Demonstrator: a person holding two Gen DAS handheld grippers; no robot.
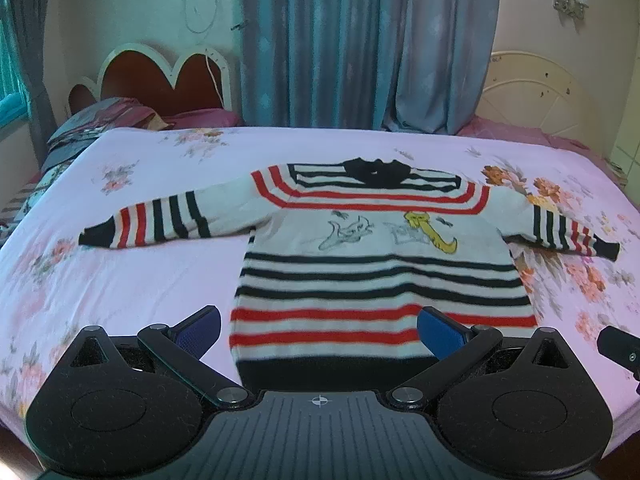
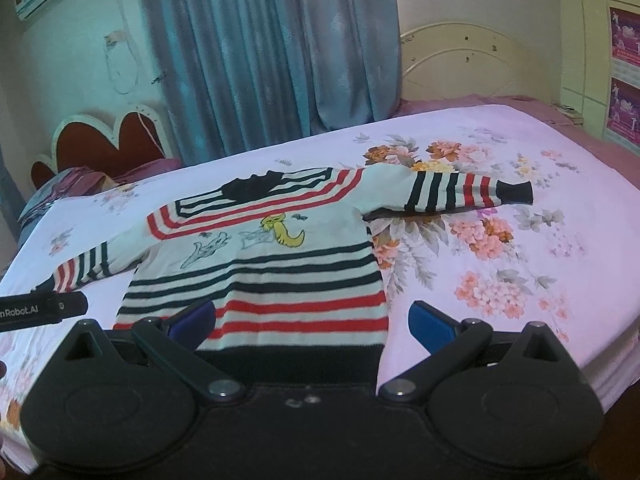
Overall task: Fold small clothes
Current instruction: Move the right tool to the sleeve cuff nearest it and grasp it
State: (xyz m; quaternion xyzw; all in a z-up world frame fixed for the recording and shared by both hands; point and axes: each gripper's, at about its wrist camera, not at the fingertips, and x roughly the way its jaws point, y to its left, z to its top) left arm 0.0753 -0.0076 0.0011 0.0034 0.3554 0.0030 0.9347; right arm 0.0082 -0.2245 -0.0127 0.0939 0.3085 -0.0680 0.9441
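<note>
Both grippers are held with fingers spread wide and nothing between them: the left gripper [image 1: 318,330] over the dark hem of the striped sweater [image 1: 376,264], the right gripper [image 2: 312,324] over the hem's right corner. The sweater is laid flat, front up, sleeves stretched to both sides, on the pink floral bedsheet [image 1: 132,280]. Blue curtains [image 1: 360,40] are seen behind the bed.

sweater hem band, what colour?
Solid dark navy, near black, below the red stripes on the sweater. Hem band shows best in the left wrist view.
</note>
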